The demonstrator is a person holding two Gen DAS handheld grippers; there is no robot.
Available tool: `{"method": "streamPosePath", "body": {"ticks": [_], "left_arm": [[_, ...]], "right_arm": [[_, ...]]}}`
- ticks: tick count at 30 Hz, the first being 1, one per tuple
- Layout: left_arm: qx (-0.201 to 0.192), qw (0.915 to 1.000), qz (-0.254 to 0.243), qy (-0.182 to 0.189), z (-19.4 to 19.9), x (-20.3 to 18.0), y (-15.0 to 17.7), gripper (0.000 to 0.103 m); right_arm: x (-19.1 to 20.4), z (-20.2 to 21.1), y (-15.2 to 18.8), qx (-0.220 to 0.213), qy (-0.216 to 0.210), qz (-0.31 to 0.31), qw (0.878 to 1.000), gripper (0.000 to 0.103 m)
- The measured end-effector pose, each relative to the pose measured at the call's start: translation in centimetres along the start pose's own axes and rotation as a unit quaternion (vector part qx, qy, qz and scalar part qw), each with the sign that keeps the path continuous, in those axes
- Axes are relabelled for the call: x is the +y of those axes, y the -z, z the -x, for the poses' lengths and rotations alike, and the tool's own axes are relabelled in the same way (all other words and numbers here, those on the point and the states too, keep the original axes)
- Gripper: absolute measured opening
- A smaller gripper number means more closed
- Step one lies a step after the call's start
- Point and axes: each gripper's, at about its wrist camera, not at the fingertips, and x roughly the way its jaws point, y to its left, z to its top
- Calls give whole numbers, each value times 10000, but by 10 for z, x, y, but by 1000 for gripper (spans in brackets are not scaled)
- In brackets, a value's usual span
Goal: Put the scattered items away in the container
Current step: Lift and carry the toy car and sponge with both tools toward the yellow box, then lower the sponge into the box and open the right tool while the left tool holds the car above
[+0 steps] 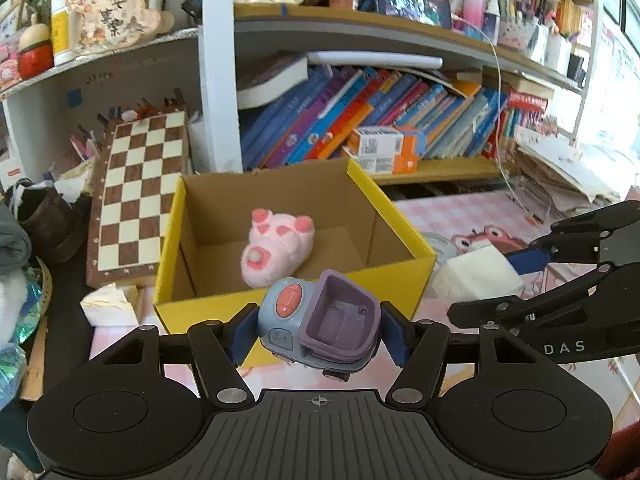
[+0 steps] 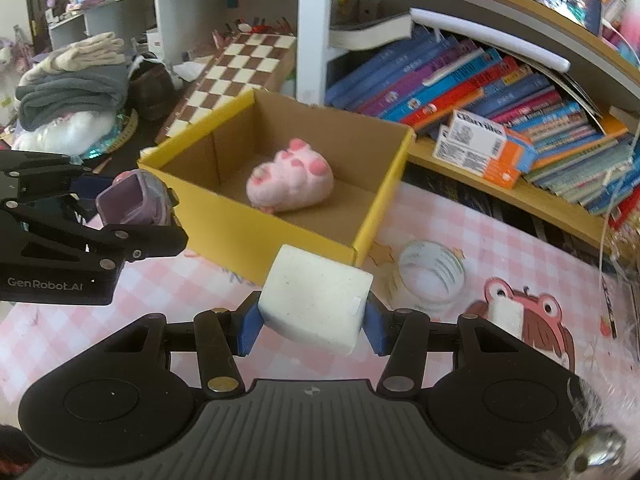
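Leftmost, a chessboard (image 1: 138,192) is seen propped against the shelving, with a stack of folded clothes (image 2: 72,84) further left in the right wrist view. Next, the left gripper (image 1: 320,330) is held just short of the yellow cardboard box (image 1: 400,204), its blue pads clamped on a blue-and-purple toy truck (image 1: 320,320) that is lifted clear of the pink checked cloth (image 2: 120,300). Inside the box a pink plush paw slipper (image 1: 276,248) is seen lying on the cardboard floor. To the right, the right gripper (image 2: 314,326) is closed on a white foam block (image 2: 316,300), carried near the box's front corner and off the cloth. Beyond it a clear glass jar (image 2: 432,276) is left lying on the cloth just beside the box. Slanted books (image 2: 480,92) are lined along the shelf behind.
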Motion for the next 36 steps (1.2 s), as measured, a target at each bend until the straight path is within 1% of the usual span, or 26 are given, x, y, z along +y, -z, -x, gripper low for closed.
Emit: {"method": "streamPosePath", "body": {"ticks": [3, 8, 12, 21, 29, 36], "left_arm": [[-84, 10000, 16, -10, 1, 4, -6, 63], [-194, 9998, 109, 0, -1, 12, -15, 63], [-228, 9996, 141, 0, -9, 17, -21, 63], [-280, 9994, 182, -72, -29, 34, -36, 63], [-245, 9993, 240, -155, -49, 48, -45, 63], [-191, 9993, 270, -183, -66, 56, -51, 63]], "right_arm": [[-1, 1, -12, -119, -47, 41, 9999, 49], [-9, 3, -34, -328, -5, 34, 9995, 49], [-14, -3, -46, -376, -10, 54, 9993, 49], [-19, -25, -63, -286, -68, 168, 9994, 49], [-20, -48, -78, -231, -167, 299, 9991, 49], [-16, -70, -85, -80, -319, 449, 9985, 49]]}}
